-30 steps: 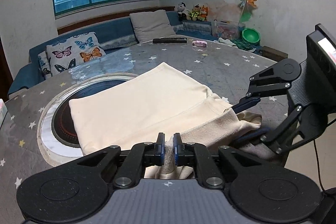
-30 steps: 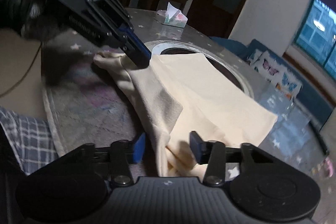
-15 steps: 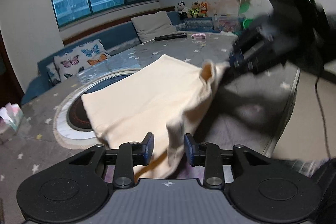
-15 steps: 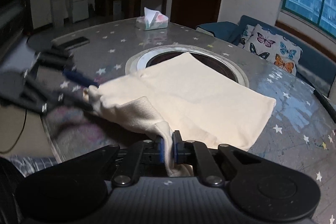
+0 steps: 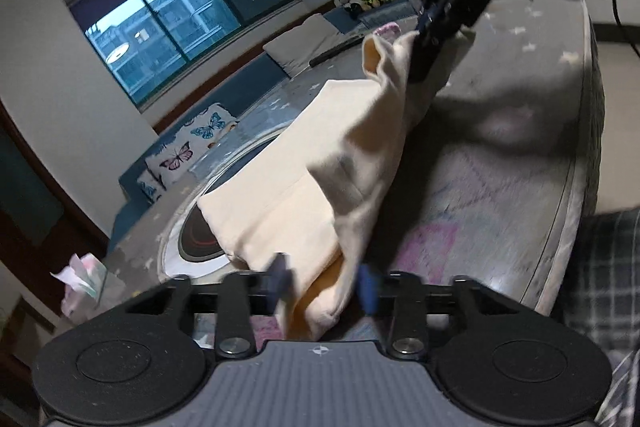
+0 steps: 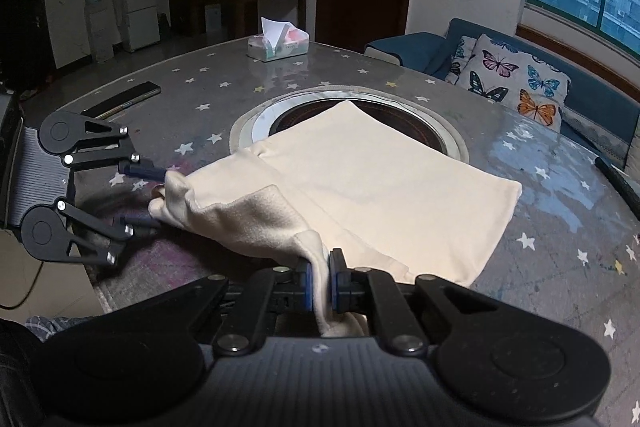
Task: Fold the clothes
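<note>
A cream garment (image 6: pixel 360 179) lies folded on the round table, partly over the round inset. My right gripper (image 6: pixel 320 281) is shut on its near edge and holds that edge raised. In the left wrist view the same right gripper (image 5: pixel 420 39) pinches a lifted corner of the cream garment (image 5: pixel 288 187) at the upper right. My left gripper (image 5: pixel 324 283) has a bunched fold between its blue pads; the jaws are closing and a gap still shows beside the cloth. From the right wrist view my left gripper (image 6: pixel 148 197) sits at the garment's left corner, fingers apart.
The table (image 6: pixel 540 227) has a grey star-printed cover and a round inset hob (image 6: pixel 256 123). A tissue box (image 6: pixel 278 45) stands at the far side and a dark phone (image 6: pixel 124 101) lies at the left. A blue sofa with a butterfly cushion (image 6: pixel 512 83) is behind. Plaid clothing (image 5: pixel 600 267) shows at the table's edge.
My left gripper let go of the garment's edge, opened, then rolled and dropped around a fold. My right gripper shut on the near edge and lifted it.
</note>
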A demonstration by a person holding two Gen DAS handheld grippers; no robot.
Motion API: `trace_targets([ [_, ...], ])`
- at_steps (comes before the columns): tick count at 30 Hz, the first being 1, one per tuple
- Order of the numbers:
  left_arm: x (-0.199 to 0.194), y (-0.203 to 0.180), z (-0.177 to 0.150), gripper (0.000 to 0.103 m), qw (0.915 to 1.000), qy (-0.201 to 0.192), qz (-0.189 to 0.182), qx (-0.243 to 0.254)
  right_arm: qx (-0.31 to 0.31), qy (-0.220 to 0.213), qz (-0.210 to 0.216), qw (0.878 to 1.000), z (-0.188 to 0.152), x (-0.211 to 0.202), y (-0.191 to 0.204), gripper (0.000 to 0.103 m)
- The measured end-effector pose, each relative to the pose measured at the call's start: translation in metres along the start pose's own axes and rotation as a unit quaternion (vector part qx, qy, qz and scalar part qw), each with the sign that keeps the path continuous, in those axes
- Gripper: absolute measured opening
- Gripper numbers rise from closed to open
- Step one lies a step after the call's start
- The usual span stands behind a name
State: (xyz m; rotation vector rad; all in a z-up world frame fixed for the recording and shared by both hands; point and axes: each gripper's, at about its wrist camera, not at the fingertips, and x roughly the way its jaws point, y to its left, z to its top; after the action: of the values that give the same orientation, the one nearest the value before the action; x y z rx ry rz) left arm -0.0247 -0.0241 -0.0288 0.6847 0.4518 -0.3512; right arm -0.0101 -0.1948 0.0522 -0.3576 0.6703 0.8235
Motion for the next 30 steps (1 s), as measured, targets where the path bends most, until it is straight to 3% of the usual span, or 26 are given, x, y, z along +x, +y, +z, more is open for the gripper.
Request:
trace_targets([
  [2,0.000,0.004,-0.001,0.011,1.0000,-0.001,-0.001,0.001,0.001,-0.003,-0.004,1.000,-0.003,-0.001,0.001,0.007],
  [5,-0.004,0.012,0.003,0.006,1.0000,-0.003,0.001,-0.007,0.002,-0.007,-0.008,1.000,-0.006,-0.003,0.003,0.007],
  [9,-0.023,0.024,0.015,0.006,0.9994,-0.010,-0.015,-0.029,0.006,-0.017,-0.005,1.000,-0.009,-0.017,0.007,0.007],
  [16,-0.092,0.039,0.030,0.005,0.9945,-0.024,-0.060,-0.082,0.018,-0.026,0.032,0.999,-0.022,-0.077,0.030,0.006],
  [19,-0.100,0.050,0.037,0.005,0.9918,-0.025,-0.069,-0.104,0.021,-0.022,0.040,0.999,-0.025,-0.090,0.039,0.006],
  [25,-0.066,0.075,0.052,0.005,0.9914,-0.025,-0.064,-0.111,0.036,-0.021,0.040,0.998,-0.005,-0.079,0.014,0.006],
  [30,-0.011,0.097,0.060,0.005,0.9904,-0.012,-0.063,-0.123,0.059,-0.010,0.047,0.997,0.017,-0.046,-0.025,0.006],
])
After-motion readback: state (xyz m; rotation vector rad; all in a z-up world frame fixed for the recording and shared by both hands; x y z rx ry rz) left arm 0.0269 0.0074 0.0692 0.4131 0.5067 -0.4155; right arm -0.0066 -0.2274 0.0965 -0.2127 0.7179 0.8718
